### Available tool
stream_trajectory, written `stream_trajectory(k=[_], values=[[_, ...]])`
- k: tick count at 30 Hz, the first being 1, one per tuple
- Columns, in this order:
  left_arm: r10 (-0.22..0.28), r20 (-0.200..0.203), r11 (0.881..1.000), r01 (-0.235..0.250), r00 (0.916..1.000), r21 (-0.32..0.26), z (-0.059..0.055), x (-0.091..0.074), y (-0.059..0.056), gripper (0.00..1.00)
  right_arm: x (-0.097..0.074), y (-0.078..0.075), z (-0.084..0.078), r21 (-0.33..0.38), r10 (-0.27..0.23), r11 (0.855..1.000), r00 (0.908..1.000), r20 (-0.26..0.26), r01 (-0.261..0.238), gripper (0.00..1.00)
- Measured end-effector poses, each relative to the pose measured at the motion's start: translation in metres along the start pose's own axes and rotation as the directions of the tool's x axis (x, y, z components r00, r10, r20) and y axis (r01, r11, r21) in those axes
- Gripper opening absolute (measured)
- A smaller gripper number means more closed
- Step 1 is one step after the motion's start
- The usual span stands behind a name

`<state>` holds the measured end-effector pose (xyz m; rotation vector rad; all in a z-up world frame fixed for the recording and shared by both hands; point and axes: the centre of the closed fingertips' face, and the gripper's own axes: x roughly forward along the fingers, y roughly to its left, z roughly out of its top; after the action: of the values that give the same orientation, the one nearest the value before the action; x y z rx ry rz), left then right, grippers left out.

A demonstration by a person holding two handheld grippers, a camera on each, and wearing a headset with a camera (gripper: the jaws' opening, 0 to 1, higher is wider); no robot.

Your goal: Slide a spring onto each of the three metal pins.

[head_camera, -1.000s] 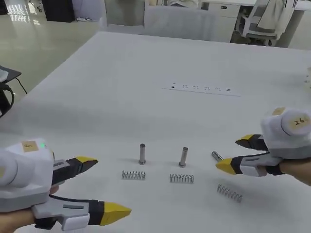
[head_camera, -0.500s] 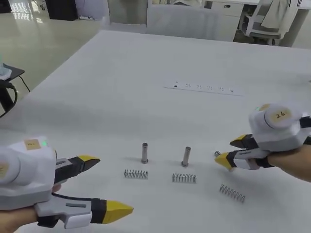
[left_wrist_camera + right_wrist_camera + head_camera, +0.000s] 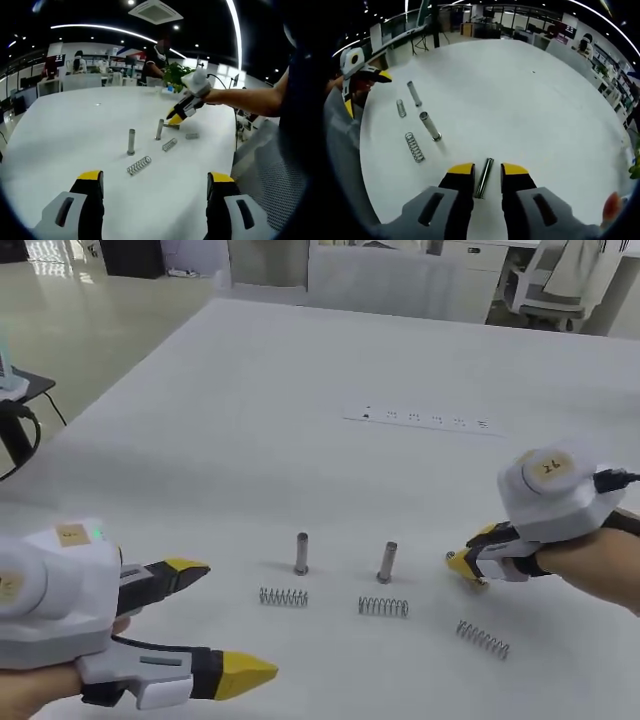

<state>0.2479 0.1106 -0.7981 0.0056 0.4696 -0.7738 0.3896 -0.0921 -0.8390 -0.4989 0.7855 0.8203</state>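
Where the table (image 3: 300,390) bearing pins (image 3: 301,553) ends, floor (image 3: 90,310) gleams.

Head view high over the tabletop's (image 3: 300,390) near edge, looking down, 2 gripper views low, facing each other, all sharing pins (image 3: 301,553).

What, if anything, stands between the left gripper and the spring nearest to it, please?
Nothing visible does. The left gripper is open, and bare table lies between its jaws and that spring, which lies flat before an upright pin.
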Motion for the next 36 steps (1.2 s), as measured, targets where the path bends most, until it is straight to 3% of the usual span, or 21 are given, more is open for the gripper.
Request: stream_trajectory(k=[28,36], values=[[-0.003,-0.003,1.000,0.002,1.0000,-0.005,-0.001,0.001,0.001,0.82,0.015,0.004,-0.003,0.051,0.011,0.999,0.9975,-0.071,-0.007,0.10],[-0.004,-0.002,1.000,0.004,1.0000,-0.007,-0.001,0.001,0.000,0.82,0.017,0.003,-0.004,0.097,0.013,0.995,0.9955,-0.094,-0.004,0.07]])
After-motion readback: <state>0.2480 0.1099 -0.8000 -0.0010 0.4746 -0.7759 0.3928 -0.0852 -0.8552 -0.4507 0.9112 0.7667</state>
